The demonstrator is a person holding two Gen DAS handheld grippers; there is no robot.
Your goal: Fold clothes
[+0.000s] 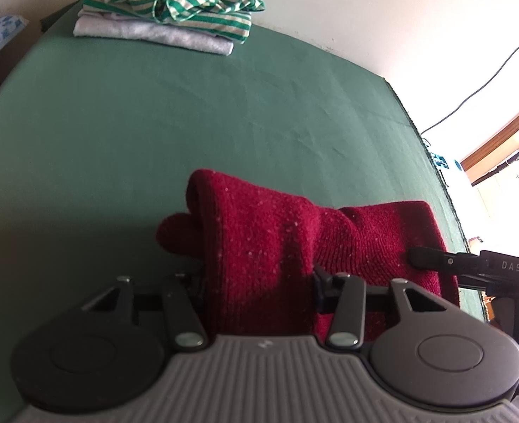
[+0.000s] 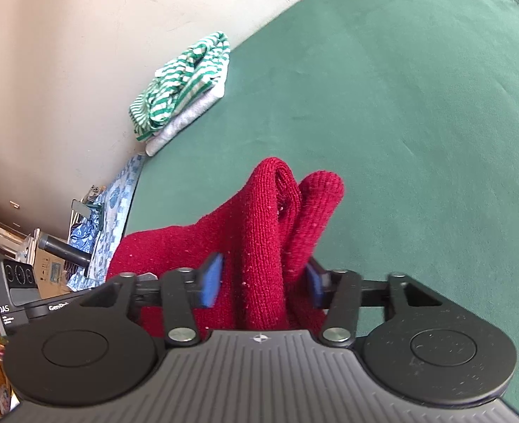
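Left wrist view shows the left gripper (image 1: 257,276) with a thick bundle of the red knitted garment (image 1: 277,239) filling the gap between its jaws. The fingers stand about half apart and the wool bulges up and forward past them; the pads themselves are buried in the fabric, so I judge they are clamped on it, held wide by the bulk of the folds. Just to the right of these jaws, the tip of the right gripper (image 1: 432,257) reaches into the same garment's far edge.

From the right wrist view, the right gripper (image 2: 264,280) has its blue pads (image 2: 211,280) on either side of two upright folds of red knit. The right-hand pad presses against the wool; the left-hand pad looks to stand a little clear of it, so whether this is a firm grip I cannot tell. The garment rises ahead of the jaws and sags away to their left.

Both grippers seem to carry the piece doubled over above the green cloth (image 1: 153,123), probably so it keeps its fold while being moved. Far ahead of the jaws, a striped green top (image 1: 174,3) lies on a pale folded item (image 1: 153,33), a likely stacking place.
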